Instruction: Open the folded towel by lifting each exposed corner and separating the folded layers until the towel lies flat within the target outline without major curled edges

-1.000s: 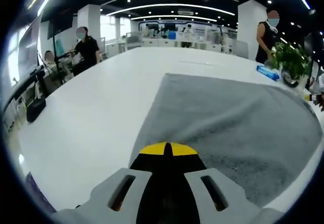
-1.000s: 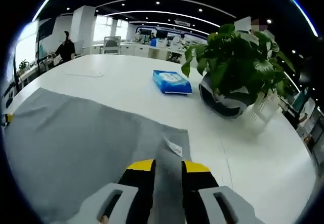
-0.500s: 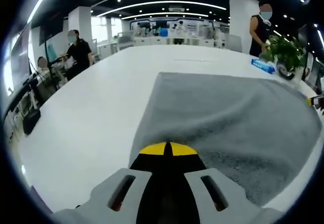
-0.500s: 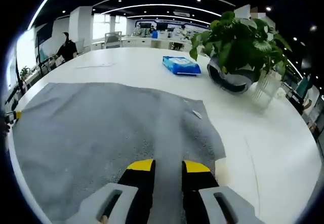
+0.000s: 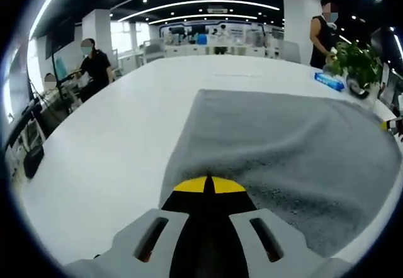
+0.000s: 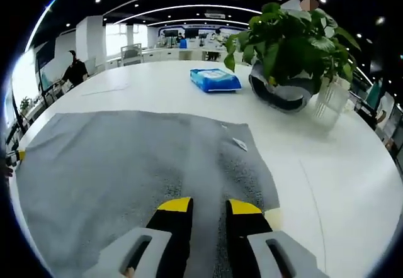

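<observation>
Spread wider than a second ago: towel [image 6: 126, 165] then partly folded near right gripper [image 6: 208, 206], a narrow flap running up between its jaws; now one broad grey sheet across white table [image 6: 327, 183], small white tag [image 6: 240, 143] lying near far right corner. Grey pile, nubbly close up, smoother farther off, soft ripples across middle in left gripper view [image 5: 296, 146]. Far edge straight, near-right edge slanting toward a pale yellowish patch [image 6: 272, 218] just beside right jaws. Right gripper: yellow-tipped black jaws narrowly apart, a strip of grey cloth running between them; whether actually pinched, cannot tell. Left gripper [image 5: 208, 185]: yellow tips pressed together, no gap, sitting at near left corner of towel; cloth between them or merely under them, cannot tell. Pale grey plastic housings with slotted cut-outs behind both sets of jaws. Beyond towel on table: blue flat wipes packet [image 6: 215, 79], glossy; leafy green plant [image 6: 286, 36] in a rounded dark pot, clear glass vase [image 6: 329, 105] beside it. Same packet [image 5: 330, 81] and plant [image 5: 357, 64] small at far right in left gripper view. Office background, ceiling spotlights, people standing well off [image 5: 96, 69].
</observation>
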`<control>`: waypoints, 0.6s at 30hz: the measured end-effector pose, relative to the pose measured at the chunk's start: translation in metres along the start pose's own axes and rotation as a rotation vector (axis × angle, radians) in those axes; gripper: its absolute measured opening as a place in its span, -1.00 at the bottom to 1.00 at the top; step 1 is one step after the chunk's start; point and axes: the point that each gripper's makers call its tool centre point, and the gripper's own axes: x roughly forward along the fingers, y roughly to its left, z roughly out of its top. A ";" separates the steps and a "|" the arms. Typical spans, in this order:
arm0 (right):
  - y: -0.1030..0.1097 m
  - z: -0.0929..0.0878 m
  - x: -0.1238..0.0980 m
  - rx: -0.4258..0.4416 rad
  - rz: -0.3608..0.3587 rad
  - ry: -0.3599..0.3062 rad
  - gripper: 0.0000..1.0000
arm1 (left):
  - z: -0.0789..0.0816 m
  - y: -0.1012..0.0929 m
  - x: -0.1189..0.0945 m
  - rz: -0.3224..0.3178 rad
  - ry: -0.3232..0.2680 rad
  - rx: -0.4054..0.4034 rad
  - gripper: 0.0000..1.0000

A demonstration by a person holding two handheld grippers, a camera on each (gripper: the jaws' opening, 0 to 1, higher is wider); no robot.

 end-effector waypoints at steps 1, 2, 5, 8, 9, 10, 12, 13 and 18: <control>-0.001 0.002 0.001 -0.002 0.000 -0.002 -0.63 | 0.001 -0.001 0.001 0.000 -0.001 0.000 -0.99; -0.002 0.003 0.003 -0.001 -0.001 -0.002 -0.63 | 0.002 -0.002 0.002 0.001 -0.001 0.001 -0.99; -0.005 0.008 0.008 -0.001 -0.006 -0.010 -0.65 | 0.005 -0.005 0.005 0.002 -0.001 0.002 -0.99; -0.005 0.012 0.010 0.008 -0.007 -0.016 -0.66 | 0.008 -0.006 0.008 0.003 0.000 -0.003 -0.99; -0.004 0.014 0.011 0.004 -0.007 -0.018 -0.66 | 0.009 -0.007 0.010 0.003 0.001 -0.004 -0.99; -0.004 0.016 0.013 0.004 -0.007 -0.019 -0.66 | 0.010 -0.008 0.011 0.002 0.002 -0.004 -0.99; -0.004 0.020 0.017 0.000 -0.002 -0.025 -0.66 | 0.012 -0.009 0.014 0.003 0.003 0.001 -0.99; -0.003 0.023 0.018 -0.001 0.000 -0.029 -0.66 | 0.013 -0.010 0.015 0.004 0.004 0.003 -0.99; -0.006 0.033 0.030 0.005 0.004 -0.039 -0.66 | 0.014 -0.011 0.017 0.024 0.013 0.006 -0.99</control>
